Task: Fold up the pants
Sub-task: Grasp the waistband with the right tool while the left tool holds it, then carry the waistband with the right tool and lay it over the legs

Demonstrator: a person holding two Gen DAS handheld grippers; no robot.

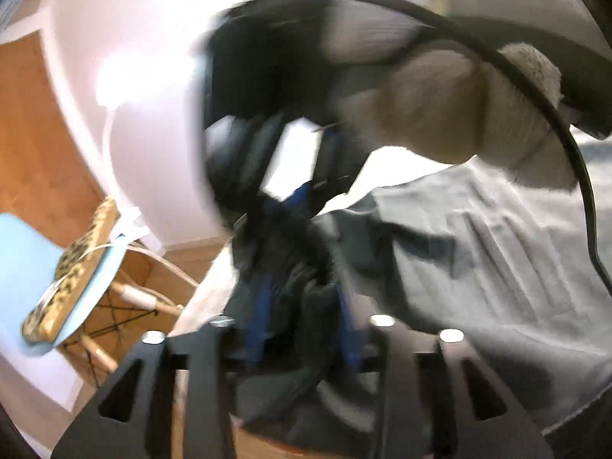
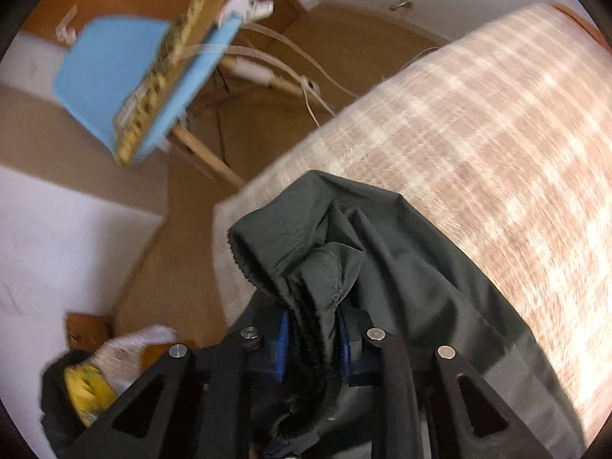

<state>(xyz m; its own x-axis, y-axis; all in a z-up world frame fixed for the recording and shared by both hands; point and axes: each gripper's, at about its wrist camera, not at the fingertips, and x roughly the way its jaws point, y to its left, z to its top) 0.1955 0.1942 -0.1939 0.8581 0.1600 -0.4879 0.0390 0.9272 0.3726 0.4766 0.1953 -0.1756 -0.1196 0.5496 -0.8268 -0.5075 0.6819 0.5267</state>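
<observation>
Pants: the dark pants [image 2: 382,252] lie bunched at the lower centre of the right wrist view, draped over the edge of a checked, pale-brown surface [image 2: 497,134] that fills the right side of that frame. In the left wrist view the same dark cloth [image 1: 290,267] is gathered at lower centre, with a flatter grey spread running off to the right.
Right tongs: your right tongs [image 2: 313,348] are closed on a gathered, elastic-looking hem or waistband; the blue pads press the fabric from both sides.
Left tongs: your left tongs [image 1: 302,313] have dark cloth between the blue pads, but blur hides whether they pinch it, so I cannot tell if they grip or stand loose.
Other hand in view: a gloved hand [image 1: 451,103] with a black cable crosses the upper right of the left wrist view, holding the other tool.
Progress: judging by the crumpled cloth, no clean fold is made yet; you look to be at the gathering or lifting stage.
Left to do: spread the legs flat, lay one over the other, then fold lengthwise.
Surroundings: a light-blue chair [image 2: 114,76] on wooden legs stands at upper left, apart from the surface.
</observation>
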